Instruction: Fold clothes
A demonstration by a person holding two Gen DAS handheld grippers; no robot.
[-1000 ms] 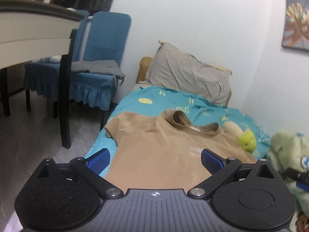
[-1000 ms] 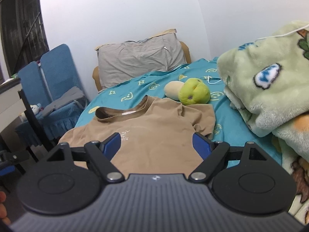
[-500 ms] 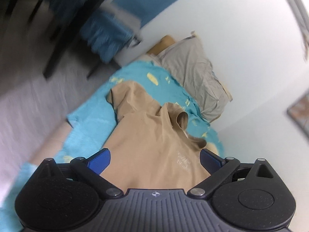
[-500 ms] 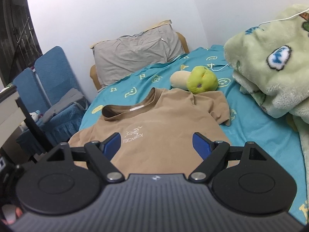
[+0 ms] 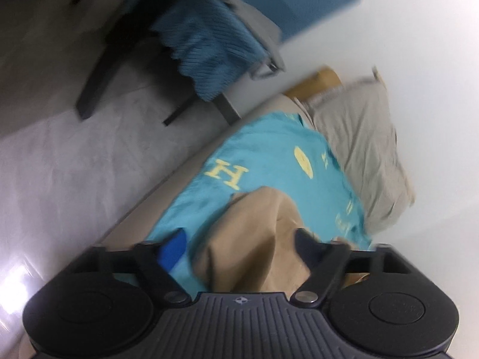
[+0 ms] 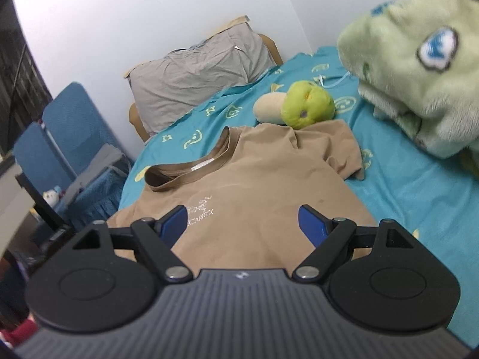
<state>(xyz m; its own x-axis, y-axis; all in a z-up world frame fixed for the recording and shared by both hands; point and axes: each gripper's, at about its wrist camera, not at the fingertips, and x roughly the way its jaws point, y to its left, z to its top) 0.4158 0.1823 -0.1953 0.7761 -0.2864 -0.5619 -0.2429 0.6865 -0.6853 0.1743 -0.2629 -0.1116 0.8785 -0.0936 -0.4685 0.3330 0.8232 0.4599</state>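
Note:
A tan T-shirt [image 6: 254,185] lies spread face up on the teal bed sheet [image 6: 404,197], collar [image 6: 185,173] toward the pillow. My right gripper [image 6: 242,224] hovers open over its chest, with nothing held. In the blurred, tilted left wrist view, the shirt's sleeve [image 5: 254,239] near the bed's edge lies between the jaws of my left gripper [image 5: 239,248]. Those jaws are closing. The blue pad [image 5: 175,249] still rests on the sheet beside the cloth, so it is not clamped.
A grey pillow [image 6: 197,71] leans at the head of the bed. A green and cream plush toy [image 6: 308,107] touches the shirt's far sleeve. A fluffy green blanket [image 6: 419,59] is piled at the right. Blue chairs [image 5: 209,45] stand on the grey floor [image 5: 60,149] beside the bed.
My left gripper swung down toward the bed's edge, rolled, and came over the shirt's sleeve with its jaws narrowing. The right gripper drifted slightly closer to the shirt and tilted.

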